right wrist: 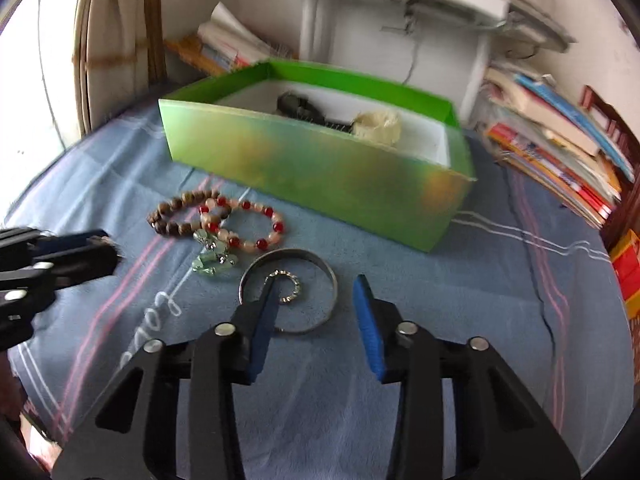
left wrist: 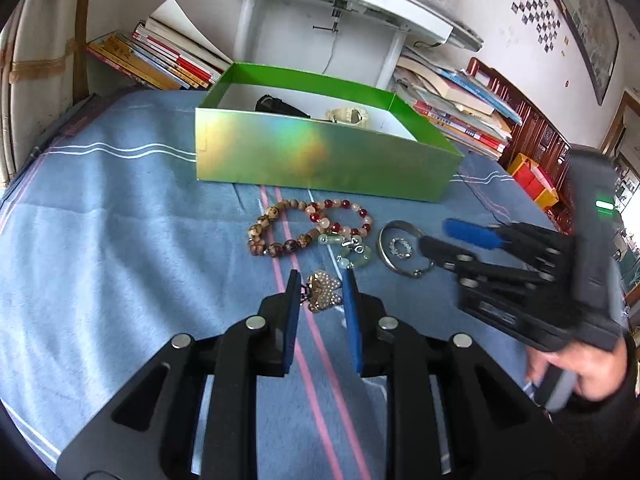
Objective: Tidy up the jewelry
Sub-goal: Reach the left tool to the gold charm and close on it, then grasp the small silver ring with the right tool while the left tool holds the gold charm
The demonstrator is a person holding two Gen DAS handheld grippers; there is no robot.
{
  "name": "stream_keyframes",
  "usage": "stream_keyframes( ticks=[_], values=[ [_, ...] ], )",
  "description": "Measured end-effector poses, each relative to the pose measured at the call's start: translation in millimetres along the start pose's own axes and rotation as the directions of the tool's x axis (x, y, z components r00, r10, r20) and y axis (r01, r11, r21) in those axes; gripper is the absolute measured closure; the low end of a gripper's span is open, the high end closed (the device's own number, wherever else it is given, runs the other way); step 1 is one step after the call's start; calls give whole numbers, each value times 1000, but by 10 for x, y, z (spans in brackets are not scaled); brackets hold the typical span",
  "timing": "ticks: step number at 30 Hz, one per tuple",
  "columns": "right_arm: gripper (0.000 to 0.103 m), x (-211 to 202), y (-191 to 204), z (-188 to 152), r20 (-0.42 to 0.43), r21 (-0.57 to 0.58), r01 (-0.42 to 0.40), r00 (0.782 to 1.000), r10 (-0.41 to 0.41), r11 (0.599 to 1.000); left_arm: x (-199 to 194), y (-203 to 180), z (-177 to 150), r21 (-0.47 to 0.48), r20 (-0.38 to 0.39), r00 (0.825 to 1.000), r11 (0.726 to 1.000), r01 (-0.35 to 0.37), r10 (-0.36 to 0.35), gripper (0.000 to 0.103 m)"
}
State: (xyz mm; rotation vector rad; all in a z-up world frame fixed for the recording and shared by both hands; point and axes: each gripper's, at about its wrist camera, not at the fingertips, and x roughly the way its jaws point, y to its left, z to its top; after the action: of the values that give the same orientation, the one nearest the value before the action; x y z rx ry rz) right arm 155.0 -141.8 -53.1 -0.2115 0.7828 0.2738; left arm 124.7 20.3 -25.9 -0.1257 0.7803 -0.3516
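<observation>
Gripping state, left gripper [left wrist: 320, 284]: jaws closed in on a pearl butterfly brooch [left wrist: 323, 291]; the blue pads [left wrist: 354, 320] flank it on both sides and appear to press it.
Brooch location: on the blue striped cloth [left wrist: 120, 220], near side of the jewelry cluster, just beside the pale green jade bracelet [left wrist: 348, 250].
Gripping state, right gripper [right wrist: 318, 294]: jaws parted, nothing pressed between the pads; in the right wrist view its left fingertip [right wrist: 272, 288] overlaps a small rhinestone ring [right wrist: 290, 286].
Ring location: inside the silver bangle [right wrist: 288, 294], which lies flat on the cloth to the right of the bead bracelets.
Right hand [left wrist: 580, 368]: wrapped around the gripper handle at the right edge of the left wrist view; picture blurred there.
Bead bracelets: brown wooden bead bracelet [left wrist: 276, 228] on the left, red and pink bead bracelet [left wrist: 340, 216] touching it on its right; both lie between the brooch and the box.
Green box [left wrist: 320, 152]: open top, iridescent near wall, standing at the far side of the jewelry; well apart from the brooch.
Box contents: one dark item [left wrist: 280, 105] and one cream-coloured item [left wrist: 347, 115]; detail cannot be told.
Background: stacks of books [left wrist: 168, 60] beyond the cloth, left and right of a white stand [left wrist: 248, 16].
</observation>
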Motion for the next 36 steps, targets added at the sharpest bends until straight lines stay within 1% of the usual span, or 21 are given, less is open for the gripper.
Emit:
stream_keyframes(
  ticks=[4,8,13,15,16,18,20,22,25,29,30,34,36],
  values=[
    [65,83,60,40,-16,-20,-13,1000,13,1000,-73,40,15,-1,14,1000,1000,8,-8,82],
    [65,183,117,71,-54,-38,-21,998,19,999,-105,76,20,-6,22,1000,1000,14,-14,82],
    [66,247,121,94,-88,-19,-19,996,17,1000,-112,100,2,-10,25,999,1000,22,-22,82],
    [75,255,125,105,-91,-9,-42,995,41,999,-111,109,-7,-14,24,999,1000,22,-22,82],
    [82,255,135,110,-91,-10,-46,995,45,999,-110,115,-11,-16,23,999,1000,23,-23,82],
    [82,243,146,109,-84,-16,-37,996,36,999,-116,119,-19,-16,22,1000,1000,23,-23,82],
    [82,201,128,94,-59,2,-43,997,43,999,-128,121,-23,-21,25,1000,1000,17,-17,82],
    [82,72,133,68,-23,3,-45,999,45,999,-171,117,-35,-24,34,999,1000,14,-13,82],
    [82,-308,119,-4,73,26,-51,996,49,998,-243,90,-51,-20,44,999,1000,7,-6,82],
    [82,-821,142,-177,189,44,-57,981,48,997,-382,7,-99,-8,65,998,1000,5,-4,82],
    [82,-960,143,-242,225,54,-70,973,56,996,-419,-19,-118,-2,71,997,1000,2,-2,82],
    [82,-1256,99,-427,288,87,-87,956,58,992,-573,-98,-184,5,95,995,1000,-6,6,82],
    [82,-1328,95,-494,303,100,-93,951,59,991,-652,-148,-204,16,107,994,1000,-13,11,82]
  ],
)
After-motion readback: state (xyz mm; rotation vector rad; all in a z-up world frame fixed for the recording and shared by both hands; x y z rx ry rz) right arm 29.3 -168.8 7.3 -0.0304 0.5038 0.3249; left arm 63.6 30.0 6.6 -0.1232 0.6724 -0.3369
